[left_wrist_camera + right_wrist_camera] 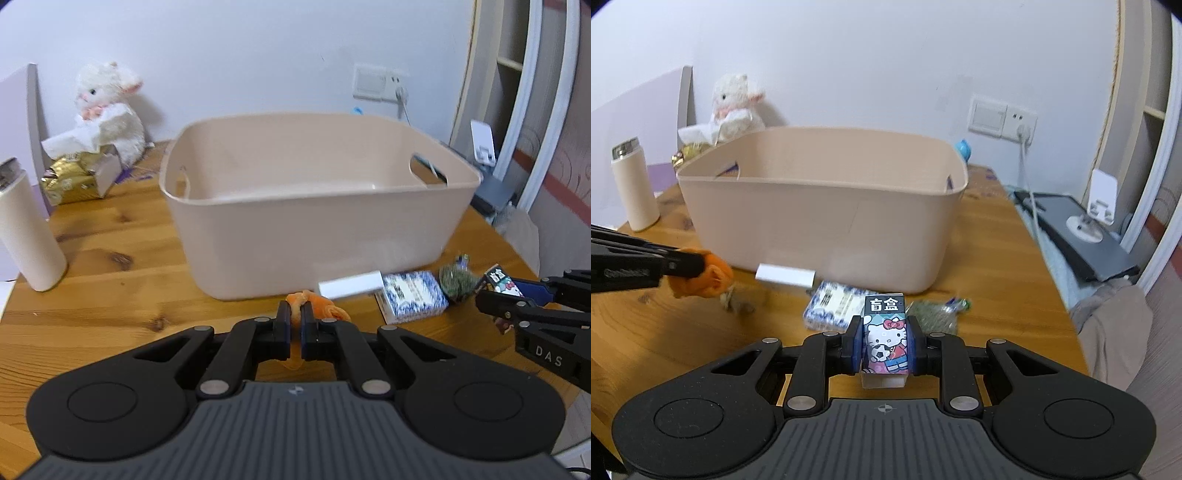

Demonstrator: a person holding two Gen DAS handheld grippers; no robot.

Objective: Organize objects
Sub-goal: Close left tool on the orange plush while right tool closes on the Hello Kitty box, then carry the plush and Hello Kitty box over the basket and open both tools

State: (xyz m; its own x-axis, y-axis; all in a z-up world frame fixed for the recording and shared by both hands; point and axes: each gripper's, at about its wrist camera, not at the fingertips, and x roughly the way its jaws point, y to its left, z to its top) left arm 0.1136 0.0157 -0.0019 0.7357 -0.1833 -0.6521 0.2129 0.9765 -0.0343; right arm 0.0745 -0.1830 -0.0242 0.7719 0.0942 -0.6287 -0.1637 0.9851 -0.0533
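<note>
Both tongs pinch: left tongs [295, 314] an orange toy [317, 304], right tongs [884, 338] a cartoon box [885, 332]; beige bin [295, 236] empty.

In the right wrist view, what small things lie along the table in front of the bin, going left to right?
orange toy → white box → blue-and-white packet → cartoon cat box → green pouch

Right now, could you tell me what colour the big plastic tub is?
Pale beige plastic tub, clearest in the left wrist view.

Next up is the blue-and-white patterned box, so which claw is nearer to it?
Right. The right claw, shut on the cartoon box, sits just beside the blue-and-white box. The left claw, gripping the orange toy, is farther off to its left.
</note>
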